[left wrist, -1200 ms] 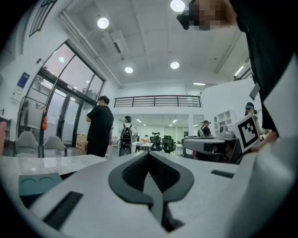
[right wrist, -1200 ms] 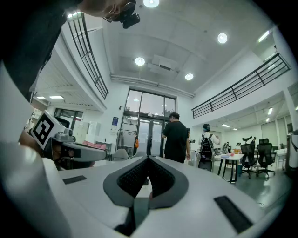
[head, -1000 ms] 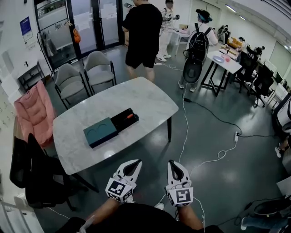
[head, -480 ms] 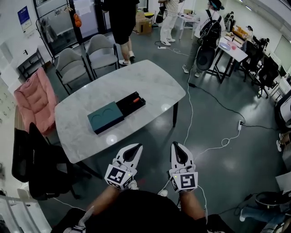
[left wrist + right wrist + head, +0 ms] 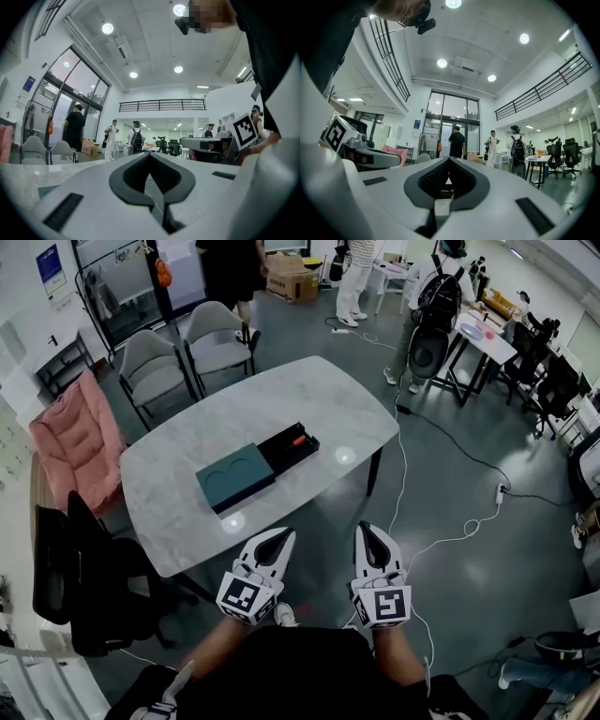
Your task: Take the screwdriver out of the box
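On the marble table (image 5: 319, 395) lies a long black box (image 5: 259, 465), its teal lid (image 5: 234, 476) slid toward the near left and its far end open. The screwdriver (image 5: 298, 440), with an orange-red handle, rests in that open end. My left gripper (image 5: 284, 535) and right gripper (image 5: 364, 528) hang side by side short of the table's near edge, both shut with nothing in them. The left gripper (image 5: 149, 154) and the right gripper (image 5: 449, 161) show their jaws closed tip to tip in their own views. A speck of the orange handle (image 5: 449, 191) shows through the right jaws.
Two grey chairs (image 5: 187, 348) stand behind the table, a pink chair (image 5: 75, 442) at left, a dark chair (image 5: 89, 577) near left. Cables (image 5: 450, 535) run across the floor at right. Several people stand near desks (image 5: 469, 334) at the back.
Both grippers, still shut, have come closer to the table's near edge. The table and box now lie nearer in the head view. The person in black has walked farther back.
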### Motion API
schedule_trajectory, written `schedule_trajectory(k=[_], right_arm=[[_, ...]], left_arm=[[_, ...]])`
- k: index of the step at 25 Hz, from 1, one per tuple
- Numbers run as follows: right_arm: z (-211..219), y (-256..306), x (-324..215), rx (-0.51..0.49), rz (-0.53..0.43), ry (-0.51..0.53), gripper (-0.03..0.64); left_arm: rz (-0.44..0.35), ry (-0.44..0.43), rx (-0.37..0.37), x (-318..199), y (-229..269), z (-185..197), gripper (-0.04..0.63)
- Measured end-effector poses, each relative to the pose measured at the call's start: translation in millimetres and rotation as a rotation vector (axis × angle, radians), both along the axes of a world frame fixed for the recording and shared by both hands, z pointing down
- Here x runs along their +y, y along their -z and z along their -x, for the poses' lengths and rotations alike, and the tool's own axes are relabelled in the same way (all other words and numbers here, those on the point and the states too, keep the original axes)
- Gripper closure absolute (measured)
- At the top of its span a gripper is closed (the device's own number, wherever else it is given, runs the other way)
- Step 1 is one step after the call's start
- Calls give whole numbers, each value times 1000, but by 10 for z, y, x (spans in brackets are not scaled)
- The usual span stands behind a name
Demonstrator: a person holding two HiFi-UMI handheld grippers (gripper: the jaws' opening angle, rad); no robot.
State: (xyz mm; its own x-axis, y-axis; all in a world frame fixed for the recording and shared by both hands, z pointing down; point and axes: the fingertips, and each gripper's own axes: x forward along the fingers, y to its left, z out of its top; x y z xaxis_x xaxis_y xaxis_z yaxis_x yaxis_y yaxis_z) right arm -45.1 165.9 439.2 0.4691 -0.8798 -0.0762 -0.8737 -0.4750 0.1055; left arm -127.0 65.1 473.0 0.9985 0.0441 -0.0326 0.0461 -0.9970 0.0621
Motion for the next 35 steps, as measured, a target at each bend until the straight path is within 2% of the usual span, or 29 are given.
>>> schedule_trajectory(k=[8,15,25,35], right_arm=[[123,-29,-238,-14,31,18,594],[-86,-168,-482,-47,32,46,594],[-801,-177,-812,-61,27,114,594],[-1613,-200,-896,-85,14,188,594]], left_arm=[[39,28,6,-207,-23,139,591],[33,35,-42,-368,-174,3,591],[19,108,-48,-694,-128,-642,591],[-4,173,-66,-699,-98,-1369,591]])
